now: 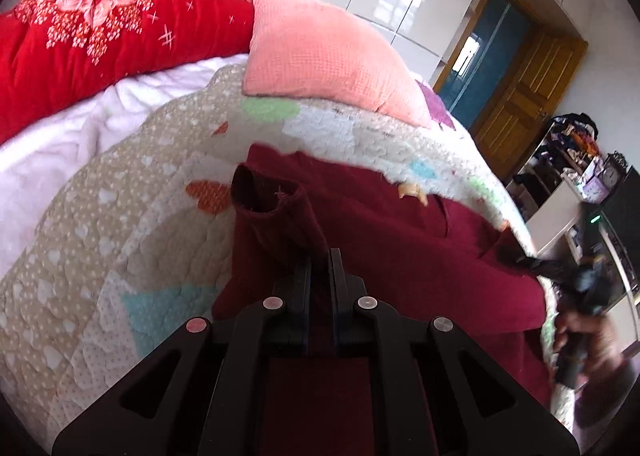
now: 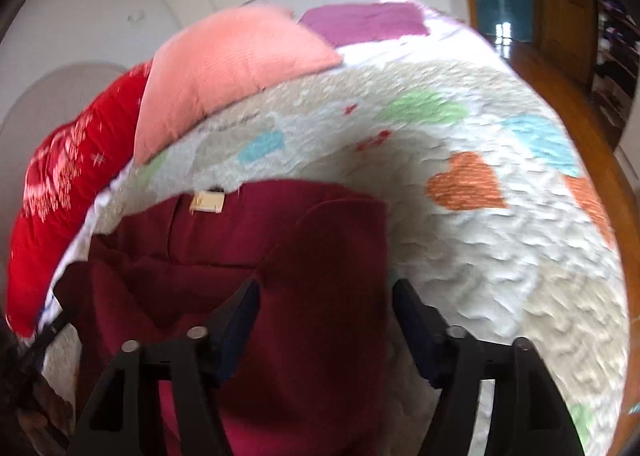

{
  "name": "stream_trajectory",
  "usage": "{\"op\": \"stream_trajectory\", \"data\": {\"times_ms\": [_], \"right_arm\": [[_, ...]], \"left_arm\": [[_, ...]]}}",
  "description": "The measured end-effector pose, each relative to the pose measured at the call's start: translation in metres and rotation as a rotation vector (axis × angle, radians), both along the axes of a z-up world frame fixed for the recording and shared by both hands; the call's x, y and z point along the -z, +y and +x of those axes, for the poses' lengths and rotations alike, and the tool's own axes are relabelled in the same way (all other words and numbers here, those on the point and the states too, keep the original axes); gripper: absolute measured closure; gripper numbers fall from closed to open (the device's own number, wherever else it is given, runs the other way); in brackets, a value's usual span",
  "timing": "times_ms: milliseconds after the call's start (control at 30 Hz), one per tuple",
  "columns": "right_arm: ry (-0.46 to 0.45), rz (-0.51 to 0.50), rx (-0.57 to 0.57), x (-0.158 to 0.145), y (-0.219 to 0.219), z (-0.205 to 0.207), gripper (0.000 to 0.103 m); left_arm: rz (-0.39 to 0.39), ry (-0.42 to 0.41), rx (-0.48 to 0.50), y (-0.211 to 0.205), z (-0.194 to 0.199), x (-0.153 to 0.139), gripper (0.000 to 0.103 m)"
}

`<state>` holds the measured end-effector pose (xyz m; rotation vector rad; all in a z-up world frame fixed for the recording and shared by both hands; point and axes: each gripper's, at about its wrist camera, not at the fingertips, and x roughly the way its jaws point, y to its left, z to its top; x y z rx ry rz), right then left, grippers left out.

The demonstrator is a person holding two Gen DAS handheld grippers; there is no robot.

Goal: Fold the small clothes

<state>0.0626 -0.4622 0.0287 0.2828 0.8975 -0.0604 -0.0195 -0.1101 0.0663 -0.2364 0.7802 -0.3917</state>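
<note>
A dark red garment lies spread on the patchwork quilt. My left gripper is shut on its sleeve, and the open cuff stands up just beyond the fingertips. In the right wrist view the same garment shows a cream neck label. My right gripper is over a fold of it with its jaws apart; the cloth lies between the fingers with a gap at the right one. From the left wrist view the right gripper is a blur at the garment's right edge, held by a hand.
A pink pillow and a red flowered blanket lie at the head of the bed. The quilt stretches to the right of the garment. Beyond the bed's edge are a wooden door and cluttered shelves.
</note>
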Motion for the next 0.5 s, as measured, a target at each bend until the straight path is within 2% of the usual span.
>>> {"op": "stream_trajectory", "data": {"times_ms": [33,67,133,167,233,333,400,433,467,500], "right_arm": [[0.011,-0.077,0.014,0.004,0.003,0.005,0.073],[-0.002,-0.102,0.006,0.004,0.005,0.005,0.081],[-0.067,-0.096,0.003,-0.007,0.003,-0.003,0.09],[-0.125,-0.096,0.026,-0.016,0.0,-0.011,0.09],[-0.211,-0.047,0.108,-0.025,-0.017,-0.025,0.09],[-0.162,-0.03,0.149,-0.006,-0.024,-0.018,0.09],[-0.092,-0.015,0.172,0.011,-0.028,-0.011,0.09],[-0.103,0.024,0.19,0.012,-0.035,-0.016,0.085],[-0.118,0.04,0.208,0.008,-0.039,-0.022,0.074],[-0.127,0.037,0.232,0.003,-0.043,-0.03,0.069]], "left_arm": [[0.003,-0.017,0.004,-0.001,0.001,-0.005,0.097],[0.009,-0.048,0.011,-0.004,0.002,-0.012,0.097],[0.014,-0.106,0.025,-0.005,0.002,-0.023,0.097],[0.033,-0.128,0.029,-0.006,0.0,-0.027,0.097],[0.077,-0.109,0.032,-0.01,-0.001,-0.018,0.097],[0.115,0.044,0.021,-0.012,0.009,0.022,0.097],[0.097,0.095,0.019,-0.004,0.009,0.033,0.097],[0.086,0.095,0.023,0.001,0.008,0.03,0.095],[0.086,0.094,0.029,0.005,0.007,0.027,0.092],[0.083,0.092,0.033,0.008,0.005,0.023,0.092]]}}
